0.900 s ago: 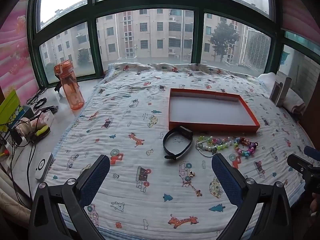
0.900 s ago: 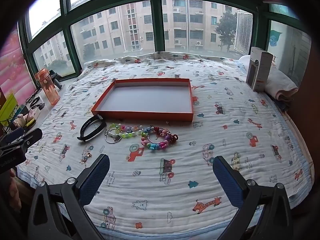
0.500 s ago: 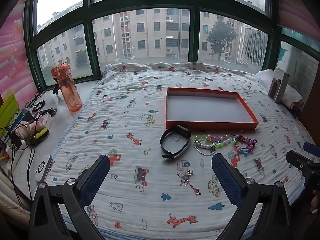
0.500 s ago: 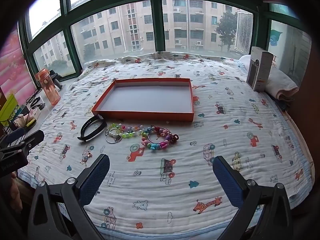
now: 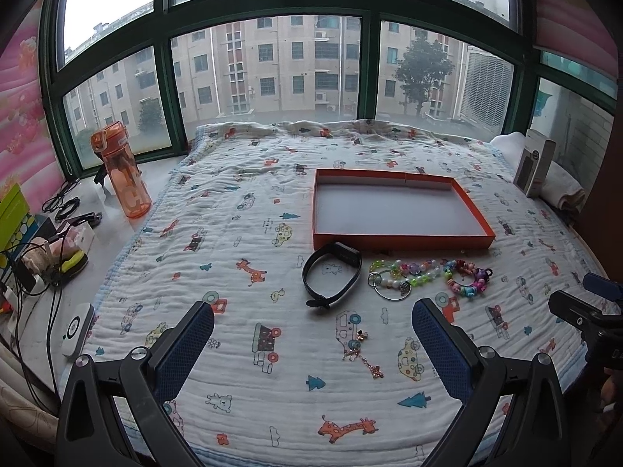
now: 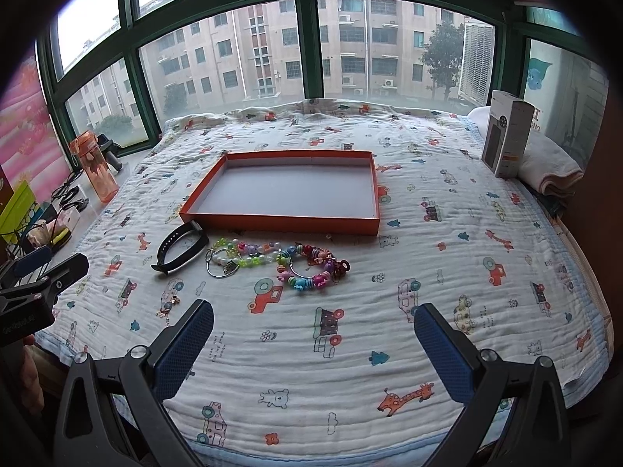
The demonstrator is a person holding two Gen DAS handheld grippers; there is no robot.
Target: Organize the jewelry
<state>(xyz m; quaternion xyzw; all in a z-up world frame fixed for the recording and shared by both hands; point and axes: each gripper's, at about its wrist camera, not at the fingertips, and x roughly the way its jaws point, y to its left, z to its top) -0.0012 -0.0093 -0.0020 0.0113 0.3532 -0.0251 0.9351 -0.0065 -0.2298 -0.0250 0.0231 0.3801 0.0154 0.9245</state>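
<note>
Both your claws are spread wide and hold nothing: the left claw (image 5: 311, 334) and the right claw (image 6: 313, 332) hang above the near part of the bed (image 5: 241, 179), angled down at its cartoon-print quilt.

Readable writing is scarce. The orange water bottle (image 5: 124, 173) on the sill at your left carries large pale letters, but you cannot make them out. The grey-and-white carton (image 6: 506, 134) standing upright at the far right shows a round emblem and an orange strip of print, too small to read. A line of white lettering runs along the body of your left claw where it enters the right wrist view, blurred past reading.

The jewelry lies on the quilt just in front of the shallow orange tray (image 5: 397, 241), outside it: a black wristband (image 5: 331, 278) at the left, then a clear-and-pastel beaded bracelet (image 5: 401, 272) with metal rings, then a brighter multicoloured beaded bracelet (image 5: 469, 280) touching it. A small gold charm chain (image 5: 362, 350) lies apart, nearer you; in the right wrist view your left finger (image 6: 183, 346) cuts off its lower end.
</note>
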